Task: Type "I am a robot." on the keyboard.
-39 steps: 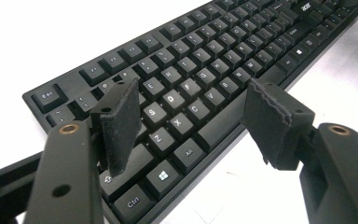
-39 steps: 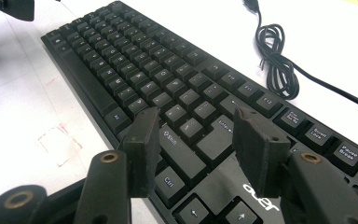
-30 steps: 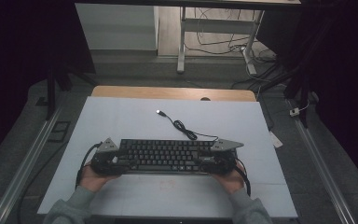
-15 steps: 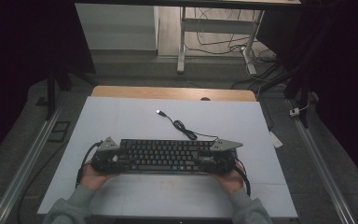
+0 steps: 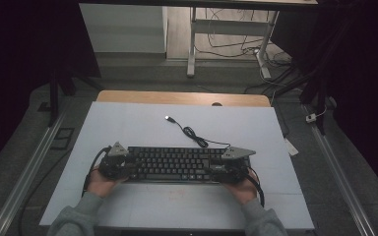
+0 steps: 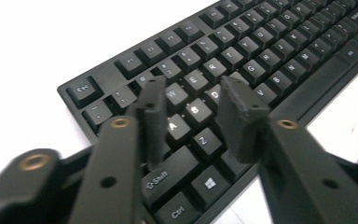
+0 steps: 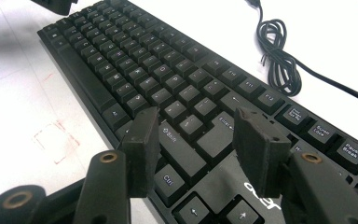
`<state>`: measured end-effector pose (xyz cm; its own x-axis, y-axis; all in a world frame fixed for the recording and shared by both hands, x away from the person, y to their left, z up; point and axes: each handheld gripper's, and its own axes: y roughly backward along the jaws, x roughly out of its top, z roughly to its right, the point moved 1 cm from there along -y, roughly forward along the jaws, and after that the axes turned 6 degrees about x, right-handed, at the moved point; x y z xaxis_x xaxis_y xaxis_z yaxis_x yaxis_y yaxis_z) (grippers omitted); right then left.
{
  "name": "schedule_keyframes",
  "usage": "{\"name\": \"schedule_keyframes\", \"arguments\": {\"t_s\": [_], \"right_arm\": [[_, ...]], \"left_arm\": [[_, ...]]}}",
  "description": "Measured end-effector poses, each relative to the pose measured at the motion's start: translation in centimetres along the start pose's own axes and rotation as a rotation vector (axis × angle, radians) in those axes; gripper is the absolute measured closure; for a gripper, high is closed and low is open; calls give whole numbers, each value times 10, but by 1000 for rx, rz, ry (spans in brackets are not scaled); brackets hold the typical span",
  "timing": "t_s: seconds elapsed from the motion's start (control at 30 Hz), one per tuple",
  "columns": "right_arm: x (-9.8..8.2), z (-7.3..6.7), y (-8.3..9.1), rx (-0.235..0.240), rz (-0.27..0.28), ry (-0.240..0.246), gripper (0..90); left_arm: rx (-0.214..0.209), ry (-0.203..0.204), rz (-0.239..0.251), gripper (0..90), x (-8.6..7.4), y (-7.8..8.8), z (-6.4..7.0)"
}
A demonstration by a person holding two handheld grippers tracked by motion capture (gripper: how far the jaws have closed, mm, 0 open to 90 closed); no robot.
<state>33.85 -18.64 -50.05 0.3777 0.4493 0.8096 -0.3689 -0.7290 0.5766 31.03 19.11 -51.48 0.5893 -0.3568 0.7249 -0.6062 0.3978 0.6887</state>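
A black keyboard [image 5: 177,164] lies across the near middle of the white board, and its cable [image 5: 192,132] trails away to a USB plug [image 5: 169,118]. My left gripper [image 5: 127,167] hovers over the keyboard's left end. In the left gripper view its jaws [image 6: 193,88] have just been closing above the A, S and Z keys of the keyboard [image 6: 270,51], and nothing is pinched between the pads. My right gripper [image 5: 220,169] stands open over the right end. Its own view shows that gripper [image 7: 196,119] above the Shift and Enter keys of the keyboard [image 7: 135,51].
The white board [image 5: 128,123] covers a wooden table [image 5: 177,97]. The coiled cable [image 7: 279,60] lies just behind the keyboard's far edge. A faint red square [image 7: 56,135] is drawn on the board in front of the keyboard. Metal rails run along both sides of the table.
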Motion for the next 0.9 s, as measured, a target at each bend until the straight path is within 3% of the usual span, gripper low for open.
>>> {"name": "schedule_keyframes", "arguments": {"t_s": [0.17,0.3,0.9], "right_arm": [[0,0,0,1,-1,0,511],[0,0,0,1,-3,2,511],[-1,0,-1,1,-8,2,510]], "left_arm": [[8,-3,-17,807,-1,-2,-3],[10,-12,-32,880,-1,-5,-3],[38,-43,-83,885,-2,-19,0]]}}
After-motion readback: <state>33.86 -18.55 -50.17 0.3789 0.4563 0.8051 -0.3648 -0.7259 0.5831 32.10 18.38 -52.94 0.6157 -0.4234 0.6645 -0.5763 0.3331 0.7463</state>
